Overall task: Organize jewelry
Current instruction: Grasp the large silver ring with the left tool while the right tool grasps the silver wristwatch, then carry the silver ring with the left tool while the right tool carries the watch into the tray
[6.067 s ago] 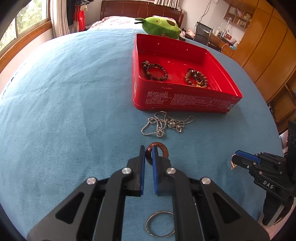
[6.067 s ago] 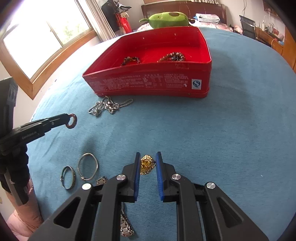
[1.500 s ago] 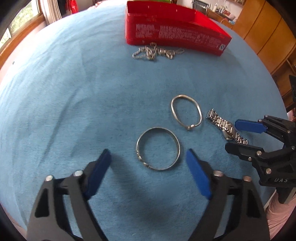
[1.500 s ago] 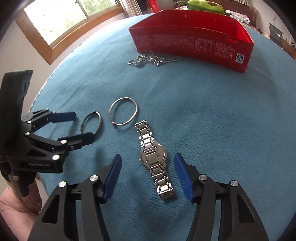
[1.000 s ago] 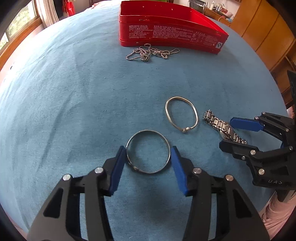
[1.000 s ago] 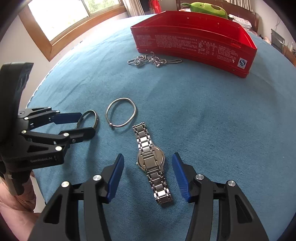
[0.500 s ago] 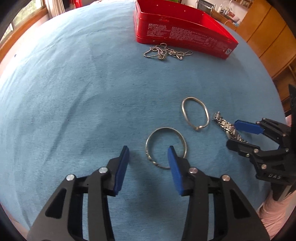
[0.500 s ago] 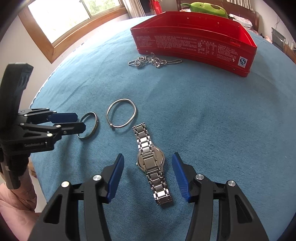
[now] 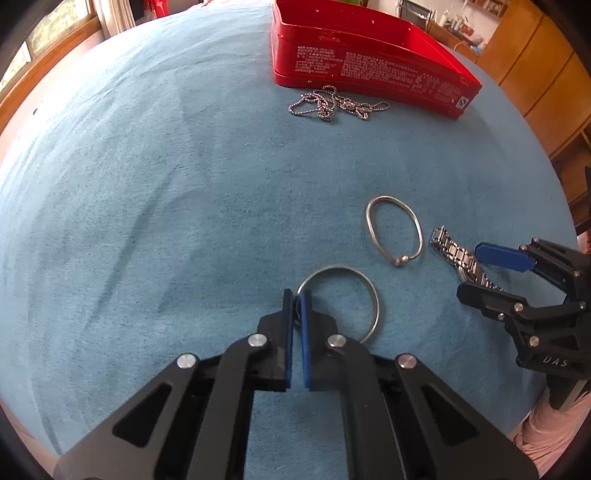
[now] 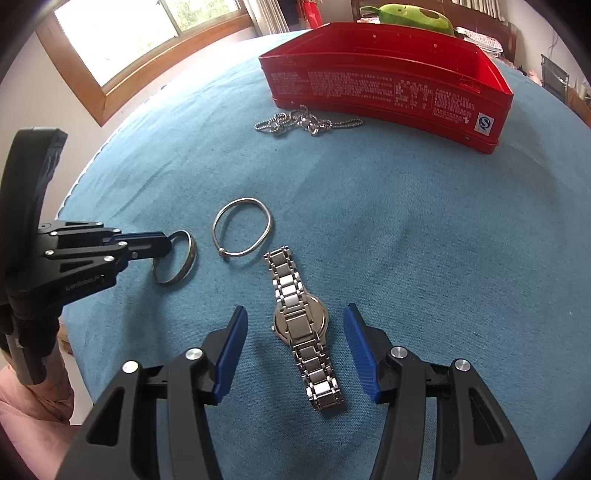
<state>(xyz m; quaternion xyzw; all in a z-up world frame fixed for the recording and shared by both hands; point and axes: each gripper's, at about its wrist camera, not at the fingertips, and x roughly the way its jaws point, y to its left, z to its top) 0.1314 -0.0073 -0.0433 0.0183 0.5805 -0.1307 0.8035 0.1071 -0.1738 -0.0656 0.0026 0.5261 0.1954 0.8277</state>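
Note:
My left gripper [image 9: 296, 300] is shut on the near-left rim of a round silver bangle [image 9: 371, 295] that lies on the blue cloth; in the right wrist view the same gripper [image 10: 168, 242] pinches that bangle [image 10: 186, 260]. My right gripper [image 10: 295, 325] stands open, its blue pads either side of a steel watch [image 10: 301, 319] lying flat and not touching it. Between the two lies an oval silver bangle [image 10: 242, 230] with a small bead clasp. A silver ball chain [image 10: 306, 122] lies bunched in front of the red tin box [image 10: 388, 92].
The blue cloth [image 9: 147, 184] covers a round table whose edge runs close behind both grippers. A green plush toy [image 10: 410, 16] lies beyond the box. Wooden cupboards [image 9: 535, 74] stand at the right, a window [image 10: 147, 37] at the left. A pink sleeve [image 10: 33, 424] shows low left.
My left gripper's jaws have closed from wide apart onto the rim of the round bangle. The right gripper has stayed over the watch.

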